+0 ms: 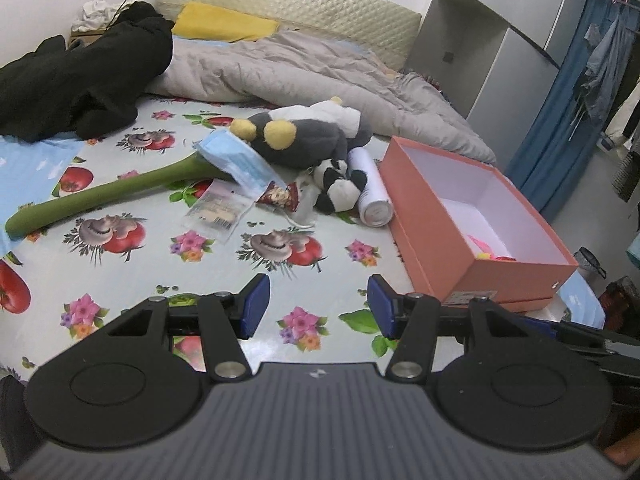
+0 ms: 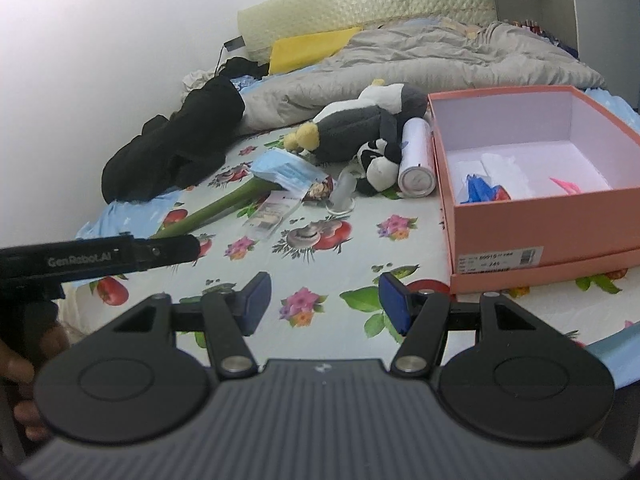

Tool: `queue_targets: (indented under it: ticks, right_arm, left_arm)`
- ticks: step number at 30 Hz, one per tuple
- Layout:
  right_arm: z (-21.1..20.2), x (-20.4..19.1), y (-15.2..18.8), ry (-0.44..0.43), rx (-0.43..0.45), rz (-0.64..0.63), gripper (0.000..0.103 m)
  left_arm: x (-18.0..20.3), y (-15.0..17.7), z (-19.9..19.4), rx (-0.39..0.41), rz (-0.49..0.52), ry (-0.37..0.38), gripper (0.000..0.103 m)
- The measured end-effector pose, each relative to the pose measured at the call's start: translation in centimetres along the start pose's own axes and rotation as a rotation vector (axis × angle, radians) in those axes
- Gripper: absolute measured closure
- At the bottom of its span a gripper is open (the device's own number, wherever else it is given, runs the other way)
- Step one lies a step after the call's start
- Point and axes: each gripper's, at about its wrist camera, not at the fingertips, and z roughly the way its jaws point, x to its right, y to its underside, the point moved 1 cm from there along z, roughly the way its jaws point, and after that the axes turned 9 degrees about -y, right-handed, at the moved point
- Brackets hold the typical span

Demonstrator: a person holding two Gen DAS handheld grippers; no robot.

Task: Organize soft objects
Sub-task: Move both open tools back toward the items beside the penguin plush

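- Left wrist view: no writing can be read; a small label on the box (image 1: 472, 216) corner is too blurred.
- Left tool (image 1: 318, 306) hangs released over the fruit-print bed sheet (image 1: 224, 280), blue pads apart, nothing between them.
- Bare sheet lies ahead of the pads; the clutter starts at 12 o'clock, the open box at 2 o'clock near the bed's right edge.
- The grey plush (image 1: 304, 132) with yellow ears lies at 12 o'clock, the small panda (image 1: 340, 184) touching its near side, a white can (image 1: 370, 188) between panda and box.
- A blue mask (image 1: 240, 160) drapes over a green stick (image 1: 104, 196) at 11 o'clock; black clothes (image 1: 80, 80) at 10 o'clock.
- Right wrist view: "GenRobot.AI" reads on the black left-tool body (image 2: 100, 258) at 9 o'clock; the box label (image 2: 502, 260) shows digits, partly legible.
- Right tool (image 2: 324, 304) is released too, empty above open sheet.
- The box (image 2: 532, 208) sits at 2 o'clock, its wall just beside the can (image 2: 416, 160).
- Panda (image 2: 378, 160) and grey plush (image 2: 352, 132) lie at 12 o'clock, soft, slumped.
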Motion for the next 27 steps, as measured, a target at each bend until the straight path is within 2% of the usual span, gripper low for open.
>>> queue_targets:
  ticks: [10, 21, 25, 27]
  right_arm:
    - [3.1, 1.0, -0.1, 0.013, -0.03, 0.033, 0.041]
    - [8.4, 2.1, -2.4, -0.005, -0.073, 0.054, 0.041]
    - [10.3, 2.6, -3.6, -0.007, -0.077, 0.073, 0.043]
    - [11.5, 2.9, -4.1, -0.003, -0.077, 0.074, 0.052]
  left_arm:
    - [-0.3, -0.3, 5.4, -0.058, -0.002, -0.005, 0.043]
    - [-1.6, -2.9, 12.0, -0.099, -0.018, -0.039, 0.043]
    - [-2.0, -3.8, 14.5, -0.122, -0.027, -0.037, 0.046]
    - [-2.0, -4.3, 15.9, -0.129, -0.022, -0.032, 0.052]
